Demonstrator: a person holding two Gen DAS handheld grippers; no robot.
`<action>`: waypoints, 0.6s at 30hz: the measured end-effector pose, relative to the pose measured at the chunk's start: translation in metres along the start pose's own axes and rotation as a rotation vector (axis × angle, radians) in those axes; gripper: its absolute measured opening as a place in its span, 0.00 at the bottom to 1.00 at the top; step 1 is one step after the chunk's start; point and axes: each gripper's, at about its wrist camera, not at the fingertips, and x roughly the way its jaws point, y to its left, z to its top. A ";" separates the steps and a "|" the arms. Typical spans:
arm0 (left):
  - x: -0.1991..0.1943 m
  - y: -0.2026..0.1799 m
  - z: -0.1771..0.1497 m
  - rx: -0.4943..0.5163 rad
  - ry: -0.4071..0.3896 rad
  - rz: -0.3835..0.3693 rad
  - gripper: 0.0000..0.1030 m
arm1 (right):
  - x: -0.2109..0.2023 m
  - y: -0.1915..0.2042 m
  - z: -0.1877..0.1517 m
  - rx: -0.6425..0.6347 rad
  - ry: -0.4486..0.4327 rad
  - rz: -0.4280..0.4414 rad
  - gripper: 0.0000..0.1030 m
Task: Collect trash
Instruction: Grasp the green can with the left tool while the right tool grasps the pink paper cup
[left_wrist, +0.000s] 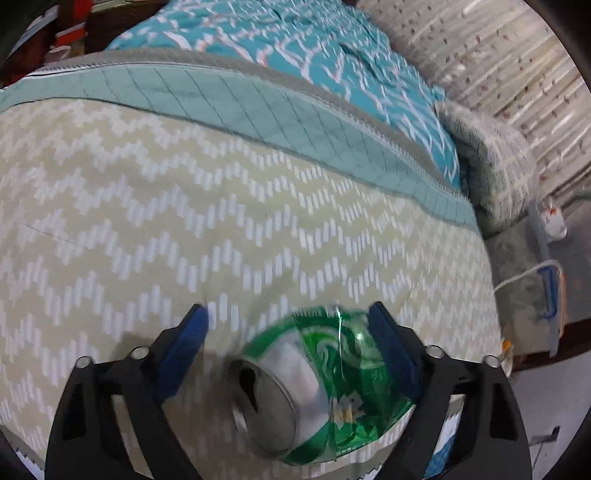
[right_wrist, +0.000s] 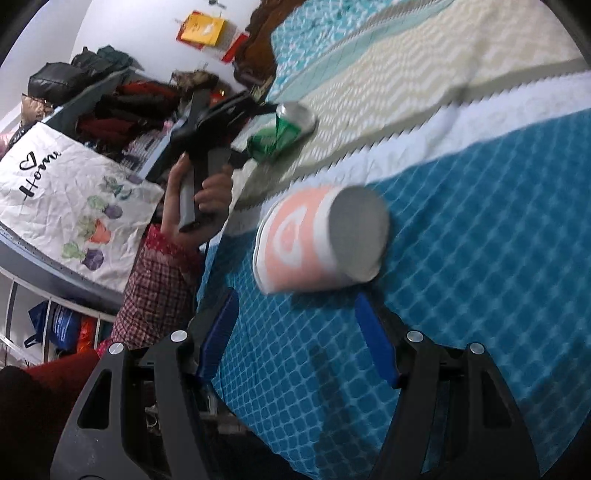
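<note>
Both views are smeared by motion blur, and fine print on the trash items cannot be read. In the left wrist view, the left gripper (left_wrist: 288, 325) occupies the bottom of the frame, its body cut off by the lower edge. A crushed green can (left_wrist: 325, 387) lies between its blue fingers (left_wrist: 391, 350); the right-of-frame finger is seen against the can, a gap is seen at the left-of-frame finger, and a firm grip cannot be confirmed. The can's long axis runs from lower left to upper right of the frame, with the opened top end toward the camera. The can rests on the cream zigzag quilt (left_wrist: 147, 206) of the bed. In the right wrist view, the right gripper (right_wrist: 295, 325) stands with fingers apart and nothing between them. Just above it, at frame centre, a pink-and-white paper cup (right_wrist: 314, 240) lies on its side on the blue checked cover (right_wrist: 480, 258), grey end pointing right. At left, a white bag (right_wrist: 66, 199) bears "Hom", the remainder being creased away.
</note>
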 end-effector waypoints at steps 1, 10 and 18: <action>0.000 -0.004 -0.004 0.012 0.009 -0.009 0.71 | 0.005 0.002 0.002 -0.014 -0.001 -0.023 0.63; -0.024 -0.041 -0.091 0.031 0.030 -0.029 0.65 | -0.014 -0.015 0.034 0.043 -0.172 -0.138 0.65; -0.036 -0.071 -0.142 0.054 0.063 -0.122 0.67 | -0.042 -0.024 0.034 0.080 -0.248 -0.134 0.65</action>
